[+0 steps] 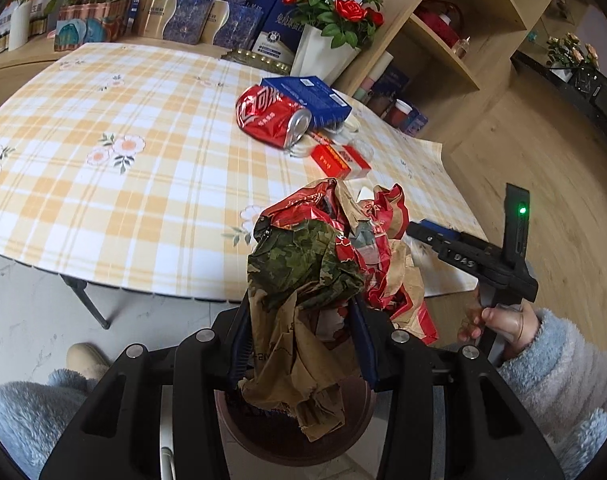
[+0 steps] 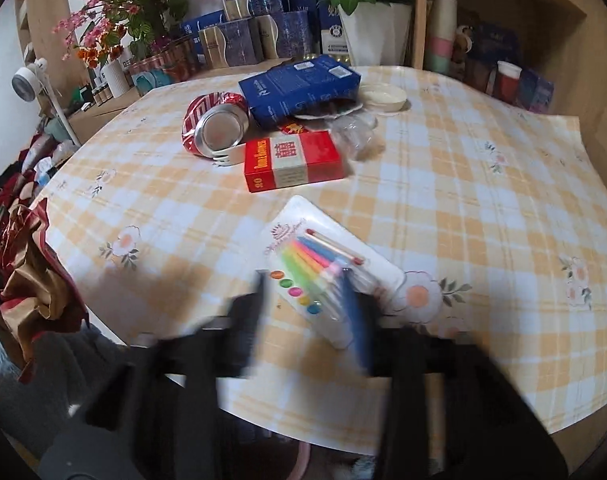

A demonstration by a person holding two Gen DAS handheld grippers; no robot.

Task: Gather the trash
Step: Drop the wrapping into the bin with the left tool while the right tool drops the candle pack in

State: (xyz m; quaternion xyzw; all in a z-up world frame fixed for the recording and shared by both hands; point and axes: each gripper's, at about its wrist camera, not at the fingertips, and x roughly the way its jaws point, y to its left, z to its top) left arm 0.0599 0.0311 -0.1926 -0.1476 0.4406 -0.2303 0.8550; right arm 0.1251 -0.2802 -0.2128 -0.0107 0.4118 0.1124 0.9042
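Nearest the left wrist camera, the left hand-held gripper [image 1: 303,320] is clamping a crumpled wad of brown, red and green wrapping paper [image 1: 307,276], holding it off the near edge of the surface [image 1: 103,184] and above a dark round container [image 1: 303,428] on the floor, probably the bin, though only its rim is showing. This looks like the drop-off step for that wad: the next move is calling for the jaws to part once the paper is hanging squarely over the opening, since a loose tail is spreading toward the right. On the right wrist view, the right hand-held gripper [image 2: 309,304] is blurred, its fingers standing apart and gripping nothing, reaching over a white card of coloured candles [image 2: 331,268] lying flat near the edge; that seems to be its next pick, needing a low approach to catch so thin a piece. Further back, a red cigarette box [image 2: 293,160], a dented red can [image 2: 215,126] on its side, a blue carton [image 2: 299,86] and a white lid [image 2: 383,96] are waiting, bunched together.
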